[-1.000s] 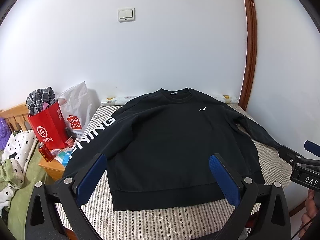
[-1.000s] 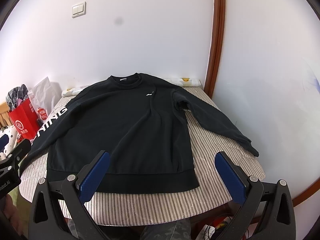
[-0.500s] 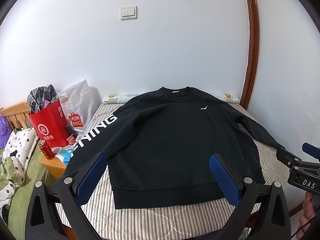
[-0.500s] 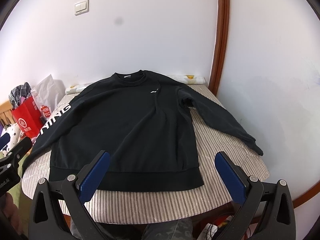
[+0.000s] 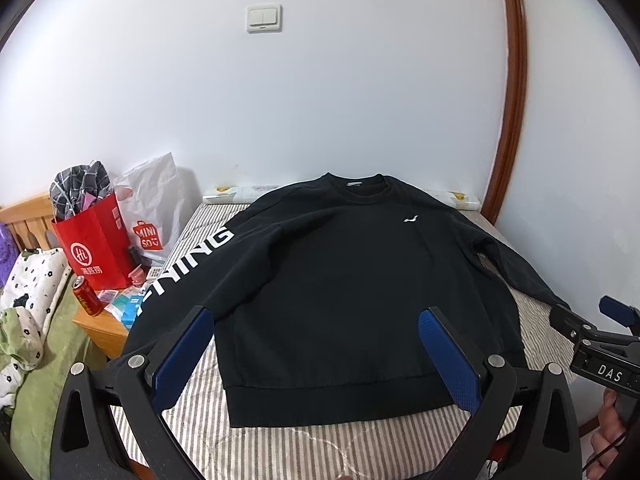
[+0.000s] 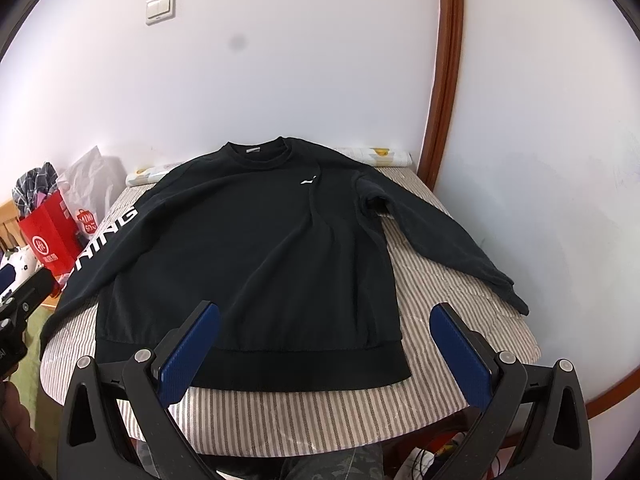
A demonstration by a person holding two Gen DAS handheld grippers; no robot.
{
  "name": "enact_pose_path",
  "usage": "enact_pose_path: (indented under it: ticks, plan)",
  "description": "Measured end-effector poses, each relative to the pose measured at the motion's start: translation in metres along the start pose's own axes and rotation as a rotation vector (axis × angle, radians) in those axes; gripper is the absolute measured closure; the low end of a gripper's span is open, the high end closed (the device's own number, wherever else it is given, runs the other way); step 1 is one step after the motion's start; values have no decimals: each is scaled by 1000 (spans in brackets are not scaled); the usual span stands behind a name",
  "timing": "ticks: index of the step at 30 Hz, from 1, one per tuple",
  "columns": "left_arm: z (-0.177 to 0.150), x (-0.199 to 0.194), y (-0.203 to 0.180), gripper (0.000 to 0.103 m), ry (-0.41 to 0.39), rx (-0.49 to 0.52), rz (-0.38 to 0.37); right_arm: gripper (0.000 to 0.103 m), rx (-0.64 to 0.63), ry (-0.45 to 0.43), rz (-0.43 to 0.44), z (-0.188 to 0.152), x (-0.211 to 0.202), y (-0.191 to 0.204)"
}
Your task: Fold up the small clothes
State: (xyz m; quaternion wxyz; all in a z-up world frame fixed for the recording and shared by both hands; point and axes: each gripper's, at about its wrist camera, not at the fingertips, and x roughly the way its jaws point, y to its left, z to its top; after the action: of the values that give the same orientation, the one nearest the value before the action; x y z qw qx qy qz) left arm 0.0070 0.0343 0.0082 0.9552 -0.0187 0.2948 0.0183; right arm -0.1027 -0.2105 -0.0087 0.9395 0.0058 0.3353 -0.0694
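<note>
A black sweatshirt (image 5: 340, 280) lies flat, front up, on a striped table (image 5: 304, 448), collar toward the wall and both sleeves spread out. White letters run down its left sleeve (image 5: 188, 264). It also shows in the right wrist view (image 6: 256, 248), with its right sleeve (image 6: 448, 236) stretched over the table (image 6: 304, 412). My left gripper (image 5: 316, 330) is open and empty, held above the hem. My right gripper (image 6: 324, 320) is open and empty, above the hem's right part; it also appears at the right edge of the left wrist view (image 5: 592, 332).
A red paper bag (image 5: 94, 244) and a white plastic bag (image 5: 154, 208) stand left of the table on a wooden stand with a red can (image 5: 86, 296). White walls and a brown door frame (image 5: 508, 92) stand behind. A rolled cloth (image 6: 380, 156) lies at the table's far edge.
Both grippers have drawn back and risen slightly, so the sweatshirt sits a little lower and farther in both views. Both stay open. The sweatshirt has not moved.
</note>
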Motion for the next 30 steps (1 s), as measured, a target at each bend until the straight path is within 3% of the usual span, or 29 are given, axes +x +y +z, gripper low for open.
enact_pose_path:
  ticks: [7, 13, 18, 23, 27, 30]
  plan:
    - [1, 24, 22, 0, 34, -35, 23, 0, 2, 31, -30, 3, 22, -6]
    - [-15, 58, 56, 0, 102, -141, 41, 0, 18, 67, -26, 5, 52, -15]
    - [-35, 92, 97, 1, 165, -258, 70, 0, 8, 22, -12, 4, 75, -13]
    - [-57, 120, 139, 5, 222, -385, 75, 1, -29, 66, -17, 6, 111, 0]
    - [-80, 136, 175, 18, 249, -532, 55, 1, 5, 102, 78, 7, 134, 8]
    - [-92, 148, 198, 19, 245, -630, 43, 1, 8, 138, 114, 8, 150, 19]
